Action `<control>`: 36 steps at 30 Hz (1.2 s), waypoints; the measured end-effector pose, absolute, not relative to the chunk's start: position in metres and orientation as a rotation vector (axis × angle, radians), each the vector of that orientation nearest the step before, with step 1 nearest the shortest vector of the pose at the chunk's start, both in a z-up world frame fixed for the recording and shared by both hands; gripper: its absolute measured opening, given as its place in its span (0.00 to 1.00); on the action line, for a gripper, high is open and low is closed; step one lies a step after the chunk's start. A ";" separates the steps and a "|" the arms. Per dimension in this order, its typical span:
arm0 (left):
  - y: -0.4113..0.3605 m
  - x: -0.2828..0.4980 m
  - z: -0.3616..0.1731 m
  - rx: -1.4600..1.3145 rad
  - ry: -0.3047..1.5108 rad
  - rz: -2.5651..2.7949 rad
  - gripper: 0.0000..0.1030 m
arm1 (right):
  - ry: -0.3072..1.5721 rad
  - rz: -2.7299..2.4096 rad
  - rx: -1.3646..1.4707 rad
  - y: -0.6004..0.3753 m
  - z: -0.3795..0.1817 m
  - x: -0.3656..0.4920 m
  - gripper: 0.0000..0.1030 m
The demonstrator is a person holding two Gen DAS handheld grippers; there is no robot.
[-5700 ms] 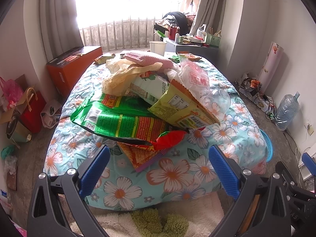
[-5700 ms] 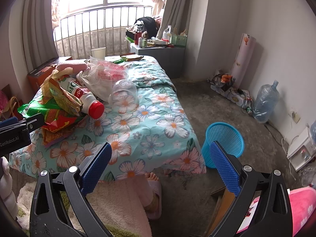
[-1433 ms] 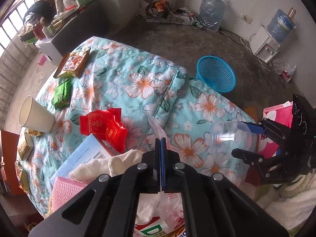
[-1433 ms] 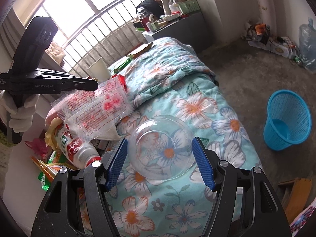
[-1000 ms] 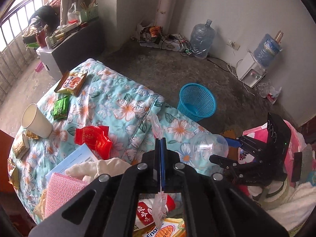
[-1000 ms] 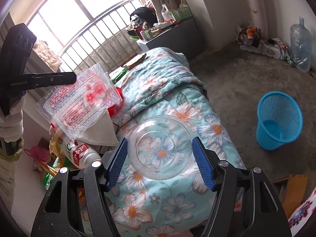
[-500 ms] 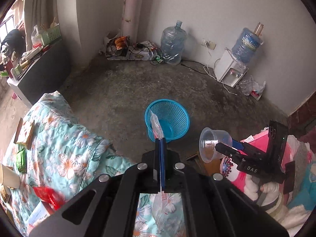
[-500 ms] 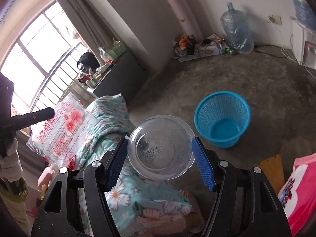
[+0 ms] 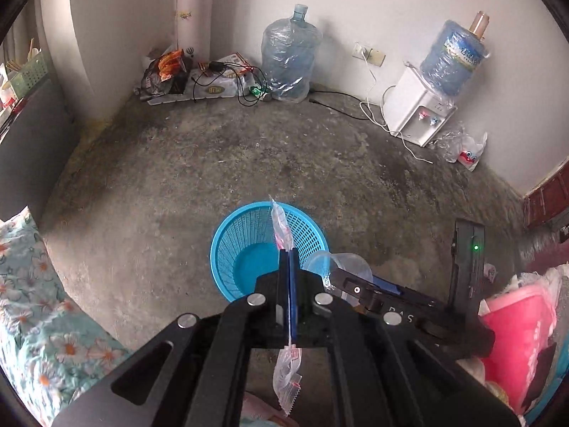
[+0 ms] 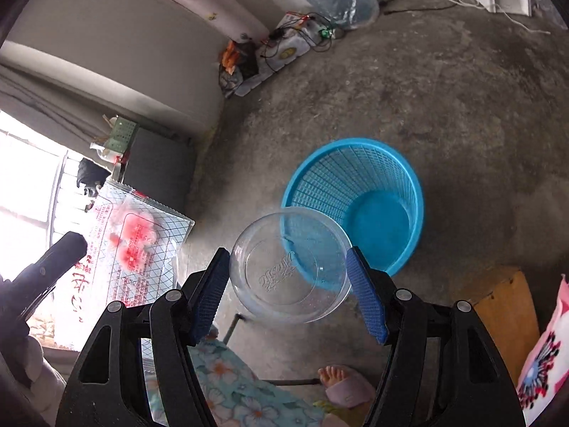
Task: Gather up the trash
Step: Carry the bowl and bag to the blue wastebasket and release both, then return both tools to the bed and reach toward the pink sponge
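Observation:
A blue mesh waste basket (image 9: 234, 245) (image 10: 377, 178) stands on the concrete floor, with nothing inside it. My left gripper (image 9: 288, 252) is shut on a clear plastic wrapper with red print (image 9: 281, 224), held edge-on above the basket's near rim; the wrapper also shows flat in the right wrist view (image 10: 131, 249). My right gripper (image 10: 288, 267) is shut on a clear plastic cup (image 10: 284, 270), held just in front of the basket; the cup also shows in the left wrist view (image 9: 341, 263).
Two water bottles (image 9: 288, 53), a white dispenser (image 9: 419, 114), cables and a power strip (image 9: 213, 85) line the far wall. The floral bed (image 9: 32, 320) is at the left. A pink tub (image 9: 515, 327) and a wooden board (image 10: 505, 313) sit at the right.
Both grippers have swung from the bed towards the floor and come closer to the blue basket, each still holding its item. The basket now looks larger and nearer.

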State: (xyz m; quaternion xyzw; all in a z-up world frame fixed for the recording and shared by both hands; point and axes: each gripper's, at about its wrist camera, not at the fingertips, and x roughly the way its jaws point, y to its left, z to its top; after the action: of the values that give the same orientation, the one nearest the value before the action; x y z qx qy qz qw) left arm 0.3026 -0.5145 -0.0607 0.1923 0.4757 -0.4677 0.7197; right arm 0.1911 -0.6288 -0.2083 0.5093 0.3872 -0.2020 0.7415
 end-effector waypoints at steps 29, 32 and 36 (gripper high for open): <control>-0.312 0.270 0.065 0.253 0.860 -1.015 0.46 | 0.667 -0.402 0.686 -0.520 -0.092 0.160 0.82; -0.264 0.249 0.081 0.246 0.821 -0.991 0.47 | 0.632 -0.364 0.562 -0.485 -0.062 0.158 0.88; -0.201 0.220 0.099 0.207 0.752 -0.964 0.58 | 0.644 -0.292 0.425 -0.444 -0.038 0.165 0.89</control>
State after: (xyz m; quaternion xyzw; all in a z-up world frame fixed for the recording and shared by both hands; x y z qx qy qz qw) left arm 0.2204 -0.2014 0.0991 0.0971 0.3523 -0.4516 0.8139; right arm 0.1646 -0.4437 -0.0385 0.2063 0.3132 -0.1418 0.9161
